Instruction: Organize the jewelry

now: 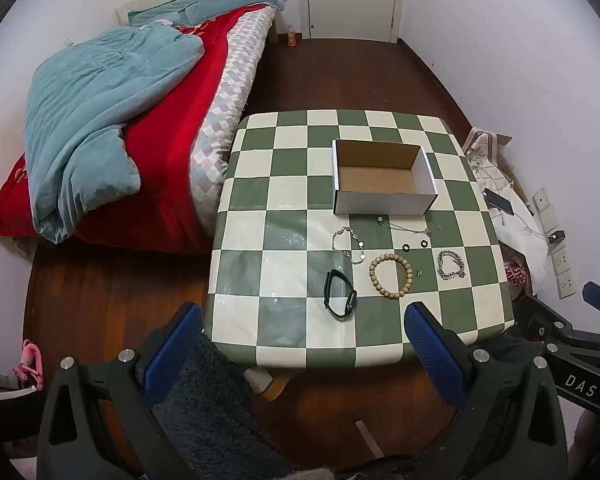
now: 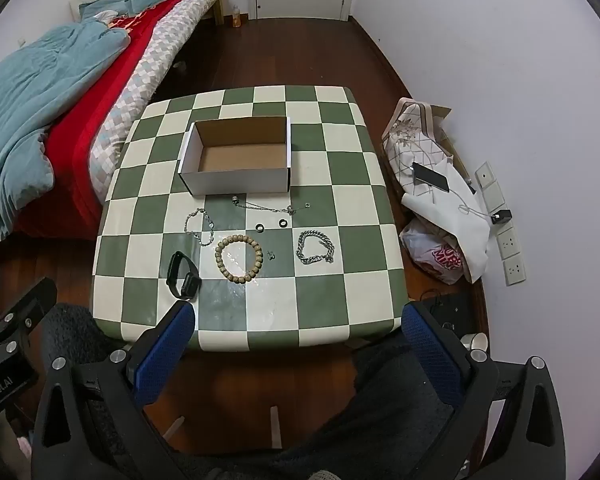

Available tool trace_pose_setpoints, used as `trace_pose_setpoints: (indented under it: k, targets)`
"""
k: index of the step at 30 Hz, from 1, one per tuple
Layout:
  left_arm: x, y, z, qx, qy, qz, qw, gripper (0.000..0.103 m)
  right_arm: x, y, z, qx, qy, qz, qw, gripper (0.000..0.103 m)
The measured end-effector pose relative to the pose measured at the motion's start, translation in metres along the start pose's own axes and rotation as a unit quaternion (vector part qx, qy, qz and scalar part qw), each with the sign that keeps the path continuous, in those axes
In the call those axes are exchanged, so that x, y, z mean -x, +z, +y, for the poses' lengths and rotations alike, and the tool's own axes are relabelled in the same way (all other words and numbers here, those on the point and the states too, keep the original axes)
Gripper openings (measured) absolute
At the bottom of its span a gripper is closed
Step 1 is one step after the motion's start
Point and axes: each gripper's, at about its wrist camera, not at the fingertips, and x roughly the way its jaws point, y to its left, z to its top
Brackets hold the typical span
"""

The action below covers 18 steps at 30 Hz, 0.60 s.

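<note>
- Left wrist view: the left gripper (image 1: 304,340) hung wide open and empty over the near edge of the table (image 1: 260,280), its blue fingers (image 1: 172,344) well apart.
- The box (image 1: 384,178) stood open and empty toward the far side; all the jewelry lay loose on the cloth in front of it.
- Nearest the gripper lay the watch (image 1: 340,295), its band looped and standing partly on edge. It looked light and rubbery, so a pinch across the band should hold.
- Just beside it lay the bead bracelet (image 1: 391,276), a flat ring. The beads looked hard and round and could roll under the fingers; I would pinch one side of the ring.
- The thin chain (image 1: 350,245) lay limp beyond the watch; it would likely sag and slip unless bunched.
- At the right edge of this view part of the right gripper's frame showed.

- Right wrist view: the right gripper (image 2: 298,332) was likewise spread wide, holding nothing, short of the jewelry.
- The heavy chain (image 2: 316,247) lay on the right of the group, apart from the beads. It looked dense and slick; take it across the doubled links.
- Two rings (image 2: 271,225) lay between the beads and the necklace (image 2: 262,206), which lay just before the box. The rings were small and flat, probably the hardest to lift off the glossy cloth.
- A tiny item beside the beads was too small to name.
</note>
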Motion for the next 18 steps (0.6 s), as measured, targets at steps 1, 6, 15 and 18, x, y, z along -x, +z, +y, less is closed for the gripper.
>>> trace_pose_setpoints:
  k: [1, 6, 15, 18]
  targets:
    - [0.0002, -0.0001, -0.0002, -0.001, 0.000, 0.000, 1.0000, 0.103, -0.0001, 0.0001, 0.0001, 0.001, 0.000, 0.001, 1.000, 0.103]
    - [0.0023, -0.0011, 0.0011, -0.002, -0.003, 0.001, 1.0000, 0.103, 0.0003, 0.0004, -0.0014, 0.000, 0.002, 0.001, 1.000, 0.103]
    - [0.0003, -0.0019, -0.0014, -0.004, 0.000, 0.003, 1.0000, 0.103, 0.0029, 0.0005, -0.0027, 0.000, 0.003, 0.000, 1.000, 0.103]
    - [0.0007, -0.0019, -0.0009, -0.004, 0.000, 0.002, 1.0000, 0.103, 0.0043, 0.0002, -0.0031, 0.000, 0.004, 0.001, 1.000, 0.103]
